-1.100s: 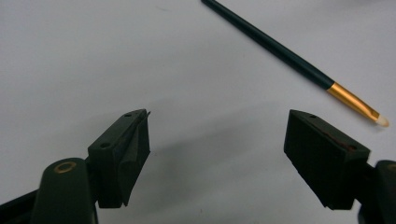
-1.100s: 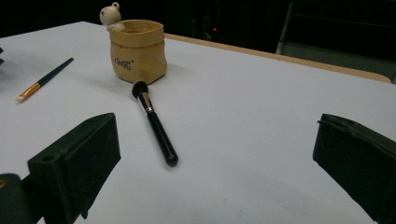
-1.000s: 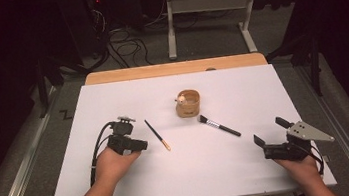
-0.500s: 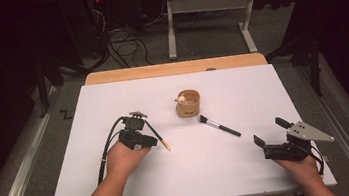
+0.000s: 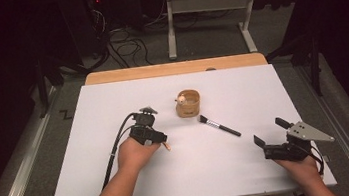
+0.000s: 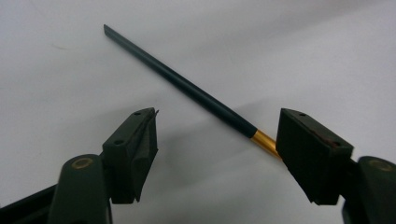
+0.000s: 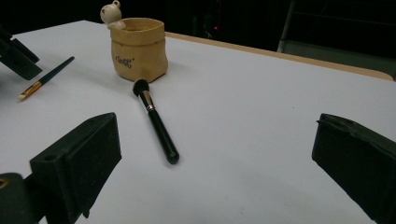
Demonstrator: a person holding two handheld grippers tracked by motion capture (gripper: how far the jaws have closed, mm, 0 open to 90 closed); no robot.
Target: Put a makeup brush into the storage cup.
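A thin paintbrush (image 6: pixel 187 88) with a dark green handle and a gold ferrule lies flat on the white table. My left gripper (image 6: pixel 217 128) points down over it, jaws either side of the handle near the ferrule. They have just been closing, but the pads do not touch the brush. In the high view the left gripper (image 5: pixel 150 133) covers most of the brush, whose tip (image 5: pixel 167 146) pokes out. My right gripper (image 5: pixel 269 131) rests open at the front right with nothing between its jaws. A black makeup brush (image 5: pixel 218 125) lies ahead of it.
A small tan pot (image 5: pixel 188 104) with a bear figure on its rim stands mid-table, close behind the makeup brush (image 7: pixel 156 121). The white table top (image 5: pixel 252 174) has bare room in front. A wooden strip (image 5: pixel 174 68) runs along its far edge.
My left hand has moved right across the table and now sits over the thin paintbrush. The right hand has stayed put.
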